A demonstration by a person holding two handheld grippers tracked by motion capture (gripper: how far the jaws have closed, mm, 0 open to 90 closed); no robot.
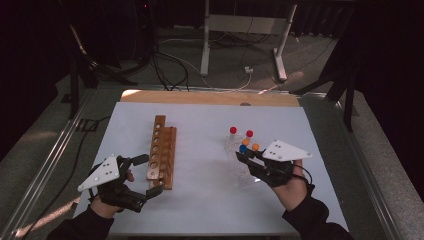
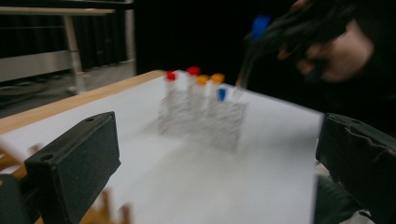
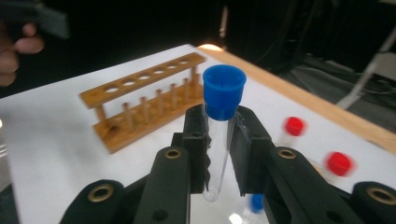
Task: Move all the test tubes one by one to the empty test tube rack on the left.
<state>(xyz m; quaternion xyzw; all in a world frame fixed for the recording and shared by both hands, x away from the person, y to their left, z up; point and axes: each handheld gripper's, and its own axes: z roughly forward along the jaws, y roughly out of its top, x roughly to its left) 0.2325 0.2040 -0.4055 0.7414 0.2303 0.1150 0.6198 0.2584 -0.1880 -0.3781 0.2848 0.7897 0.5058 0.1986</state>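
The right gripper (image 3: 219, 140) has its jaws clenched on a blue-capped tube (image 3: 222, 116), holding it upright by the glass just under the cap. From above, that gripper (image 1: 246, 156) sits over the clear rack (image 1: 239, 165) on the right half of the white mat (image 1: 200, 200), with the blue cap (image 1: 243, 148) at its tip. In the left gripper view the tube (image 2: 252, 51) hangs tilted above that rack (image 2: 205, 116), lifted clear of the others.

5 capped tubes stand in the clear rack in that same view: 2 red, 2 orange and 1 blue. 2 red caps (image 3: 294, 126) blur past on the right of the right gripper view.

The left gripper (image 1: 148, 175) rests near the front left of the mat, jaws released and wide apart, grasping nothing. Its tips lie just beside the near end of the wooden rack (image 1: 162, 150), which lies lengthwise across the middle of the mat with its holes bare.
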